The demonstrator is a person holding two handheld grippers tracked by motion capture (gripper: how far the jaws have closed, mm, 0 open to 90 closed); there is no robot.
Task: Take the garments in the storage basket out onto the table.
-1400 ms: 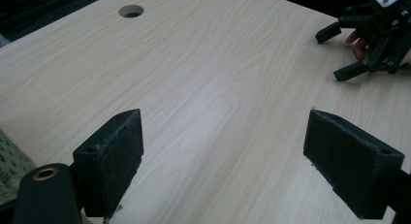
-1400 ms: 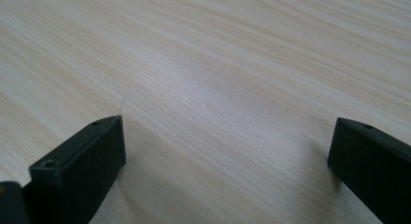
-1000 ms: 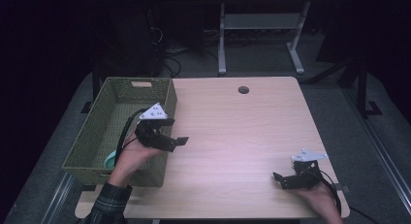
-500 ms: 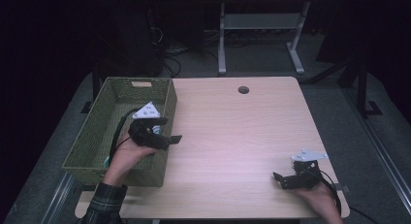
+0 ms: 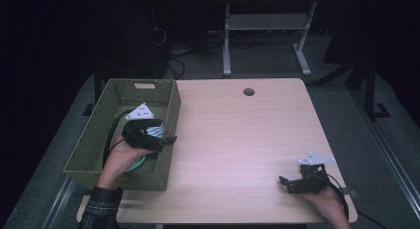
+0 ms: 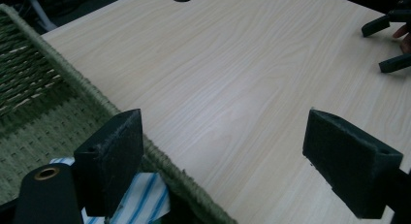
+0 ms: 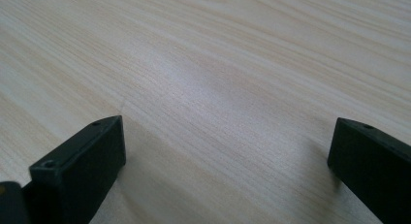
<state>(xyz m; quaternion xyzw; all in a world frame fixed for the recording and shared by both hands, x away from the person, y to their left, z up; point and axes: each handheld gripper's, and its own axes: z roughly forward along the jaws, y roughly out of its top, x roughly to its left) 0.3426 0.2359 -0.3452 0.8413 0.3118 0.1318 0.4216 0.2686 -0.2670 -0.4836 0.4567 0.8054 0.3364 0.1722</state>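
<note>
Basket: green woven basket (image 5: 99,140) sits at the left edge of the table (image 5: 237,140), its near long rim running along the tabletop so things can be lifted in or out over that side.
Cloth: white cloth with blue stripes (image 6: 140,197) lies inside the basket against the wall nearest the table; in the high view a teal patch shows under the hand, and whether it is part of the same cloth cannot be told.
Left gripper: left gripper (image 5: 161,136) hangs over the basket's table-side rim, pointing out toward the tabletop.
Left jaws: spread wide with nothing between them; in the left gripper view one jaw stands over the cloth and basket wall, the other over bare wood.
Right gripper: right gripper (image 5: 287,182) rests low near the front right corner of the table, well apart from the basket, seemingly parked out of the way.
Right jaws: wide open, empty, with plain wood grain between them.
Likely step: the left side looks placed to work on the cloth, judging by how close it sits.
</note>
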